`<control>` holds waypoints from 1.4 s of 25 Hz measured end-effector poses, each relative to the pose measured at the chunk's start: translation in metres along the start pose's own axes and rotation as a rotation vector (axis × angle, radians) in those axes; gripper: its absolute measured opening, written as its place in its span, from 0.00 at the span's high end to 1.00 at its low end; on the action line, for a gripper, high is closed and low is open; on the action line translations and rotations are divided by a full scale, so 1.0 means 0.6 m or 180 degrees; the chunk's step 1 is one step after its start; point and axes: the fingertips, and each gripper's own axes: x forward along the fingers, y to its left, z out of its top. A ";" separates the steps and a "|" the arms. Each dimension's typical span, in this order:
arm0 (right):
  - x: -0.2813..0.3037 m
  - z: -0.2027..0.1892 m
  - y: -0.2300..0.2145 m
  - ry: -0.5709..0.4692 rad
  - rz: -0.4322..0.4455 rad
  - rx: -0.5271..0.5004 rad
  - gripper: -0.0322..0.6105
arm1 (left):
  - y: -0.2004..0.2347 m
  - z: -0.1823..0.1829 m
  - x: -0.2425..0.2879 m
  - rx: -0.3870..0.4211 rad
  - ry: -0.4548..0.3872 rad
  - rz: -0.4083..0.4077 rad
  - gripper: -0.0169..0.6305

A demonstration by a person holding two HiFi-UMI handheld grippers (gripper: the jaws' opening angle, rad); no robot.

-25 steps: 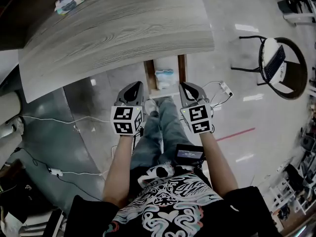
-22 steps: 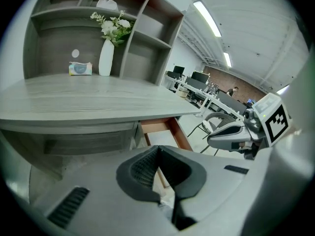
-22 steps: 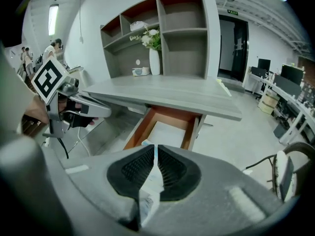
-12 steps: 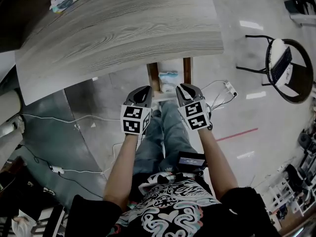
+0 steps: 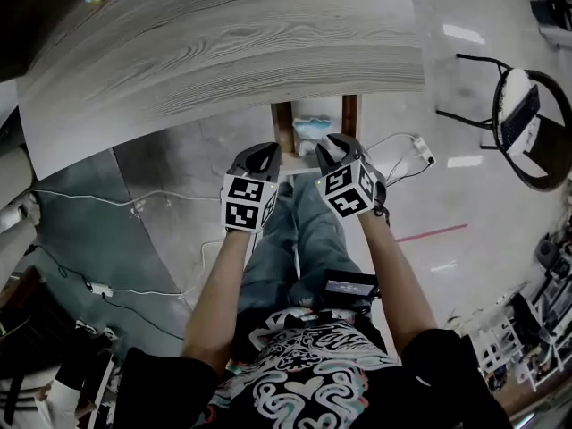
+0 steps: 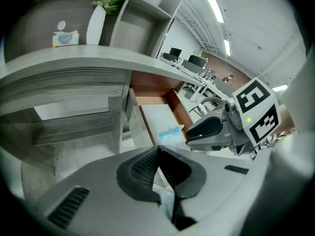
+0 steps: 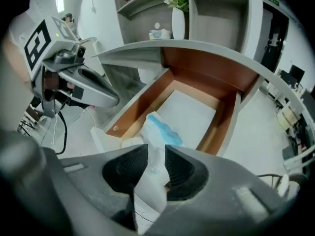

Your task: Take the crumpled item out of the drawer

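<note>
The brown drawer (image 5: 283,129) stands pulled out under the grey wood desk (image 5: 223,52). A crumpled white and blue item (image 5: 308,132) lies at the drawer's front. In the right gripper view the same item (image 7: 158,127) runs down between the jaws of my right gripper (image 7: 155,156), which is shut on it. In the head view my right gripper (image 5: 329,143) sits at the drawer's front edge. My left gripper (image 5: 266,155) hangs just left of the drawer, and its jaws (image 6: 156,150) are shut with nothing between them.
A white vase with flowers (image 7: 178,21) and a tissue pack (image 6: 65,37) stand on the desk. A black chair (image 5: 527,123) is at the right. Cables (image 5: 116,204) and a power strip (image 5: 420,155) lie on the shiny floor. The person's legs (image 5: 295,231) are below the drawer.
Both grippers have moved forward to the drawer front. The right one has come in over the crumpled item and closed on it.
</note>
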 end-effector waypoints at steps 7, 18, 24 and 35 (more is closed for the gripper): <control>0.019 0.001 0.002 0.0088 0.0002 -0.0130 0.81 | 0.001 -0.011 0.008 -0.0064 0.0058 -0.0028 0.97; 0.028 0.006 -0.003 0.0187 0.0094 -0.0158 0.94 | 0.002 -0.005 0.009 -0.0079 0.0054 0.0010 0.97; 0.017 0.008 -0.002 0.0125 0.0202 -0.0122 0.94 | 0.001 0.006 0.009 -0.0050 0.0040 0.0037 0.97; -0.037 0.035 -0.013 -0.0013 0.0074 -0.0065 0.94 | -0.005 0.060 -0.029 0.0047 -0.0208 0.0152 0.97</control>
